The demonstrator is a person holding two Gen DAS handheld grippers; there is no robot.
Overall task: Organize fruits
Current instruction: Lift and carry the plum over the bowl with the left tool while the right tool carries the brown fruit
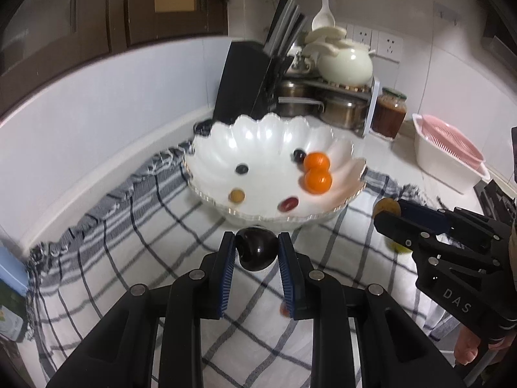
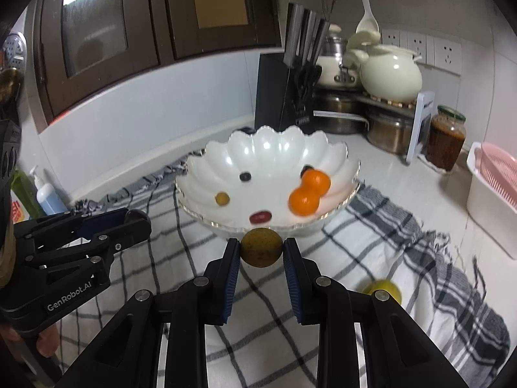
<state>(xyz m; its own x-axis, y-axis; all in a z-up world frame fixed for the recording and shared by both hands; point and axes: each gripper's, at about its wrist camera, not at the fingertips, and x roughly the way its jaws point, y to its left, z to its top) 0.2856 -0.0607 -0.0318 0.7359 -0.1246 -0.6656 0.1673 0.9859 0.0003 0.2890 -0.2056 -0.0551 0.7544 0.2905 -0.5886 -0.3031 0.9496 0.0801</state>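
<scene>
Gripping a dark plum (image 1: 257,252), the left tongs (image 1: 257,249) hold it just short of the bowl's near rim, above the checked cloth (image 1: 135,258). Over on the other side, the right tongs (image 2: 261,248) are clamped on a speckled brown fruit (image 2: 261,247), also right at the near edge of the bowl (image 2: 206,168). Both pairs sit side by side, near each other but apart, with open cloth beneath them. A yellow-green fruit (image 2: 383,289) lies loose on the cloth to the right, and a small red one (image 1: 284,310) peeps out under the left tongs. Inside the scalloped white bowl: two oranges (image 2: 308,190) touching at the right, a red grape (image 2: 260,217) at the front, a small yellow fruit (image 2: 222,199), a dark berry (image 2: 245,177). Beyond, the white counter (image 2: 381,177) carries a knife block (image 2: 281,93), steel pots (image 2: 387,129), a cream pot (image 2: 391,74), a jar (image 2: 447,139) and a pink strainer (image 2: 499,168) by the tiled wall.
</scene>
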